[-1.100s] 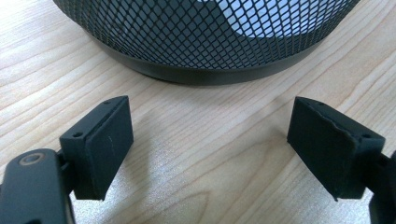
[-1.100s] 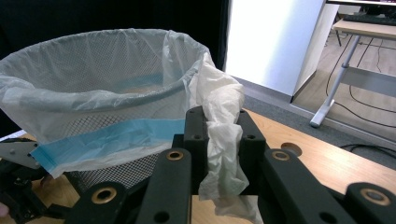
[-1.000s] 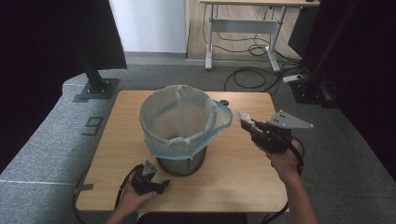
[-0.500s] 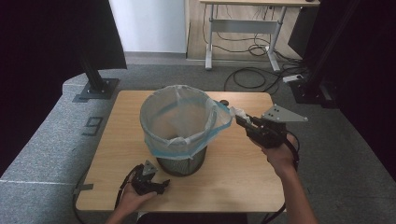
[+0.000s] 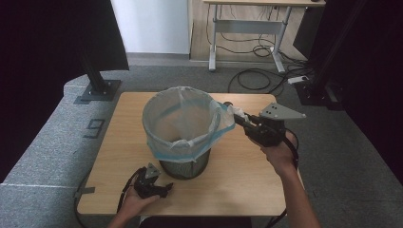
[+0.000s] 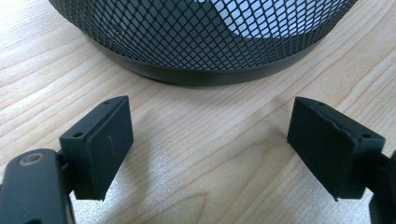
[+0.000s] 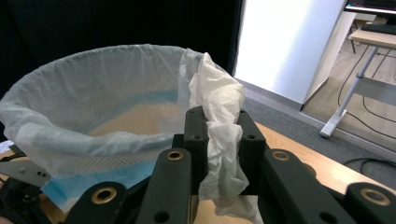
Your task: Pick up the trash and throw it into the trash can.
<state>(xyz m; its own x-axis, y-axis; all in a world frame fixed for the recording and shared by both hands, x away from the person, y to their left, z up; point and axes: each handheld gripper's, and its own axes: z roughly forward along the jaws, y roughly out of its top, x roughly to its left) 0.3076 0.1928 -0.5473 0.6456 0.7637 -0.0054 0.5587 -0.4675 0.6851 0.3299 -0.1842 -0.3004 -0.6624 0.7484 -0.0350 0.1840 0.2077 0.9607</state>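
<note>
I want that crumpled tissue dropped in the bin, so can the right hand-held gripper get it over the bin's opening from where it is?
Probably yes. The right hand-held gripper grips the tissue right beside the liner's rim, and the bin is open on top with nothing between.

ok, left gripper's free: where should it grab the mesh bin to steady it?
Probably the mesh wall just above the solid base ring of the mesh bin, coming in level from the person's side. The left gripper already faces that curved wall with fingers open; up at the rim the loose bag liner overhangs and would slip.
</note>
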